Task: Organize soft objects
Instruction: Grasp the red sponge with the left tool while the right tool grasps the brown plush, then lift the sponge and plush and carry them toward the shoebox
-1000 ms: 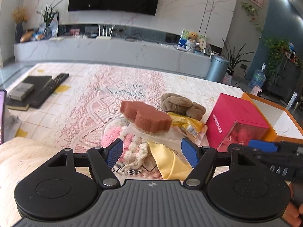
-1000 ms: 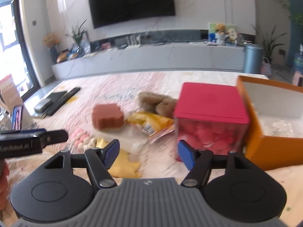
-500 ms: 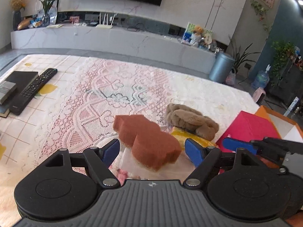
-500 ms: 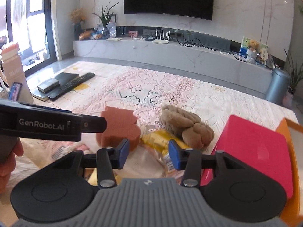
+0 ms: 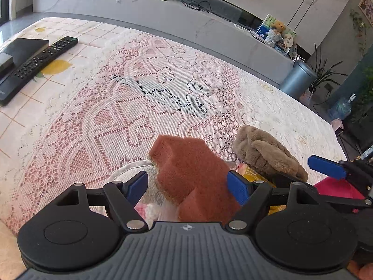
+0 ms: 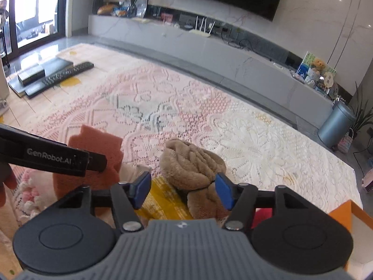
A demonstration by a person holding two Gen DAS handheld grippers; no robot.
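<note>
Left tool (image 5: 187, 185), jaws apart, straddles a light, squashy brown sponge (image 5: 186, 170) (grip mid-body); right tool (image 6: 181, 190) gapes at three o'clock.

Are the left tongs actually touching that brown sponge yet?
Cannot tell. In the left wrist view the left tongs straddle the brown sponge: one blue pad sits against its edge, the other shows a gap, but depth is unclear.

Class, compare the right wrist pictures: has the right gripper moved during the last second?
Yes. The right gripper moved left, from facing the red box to straddling the brown plush, judged against the lace cloth.
</note>
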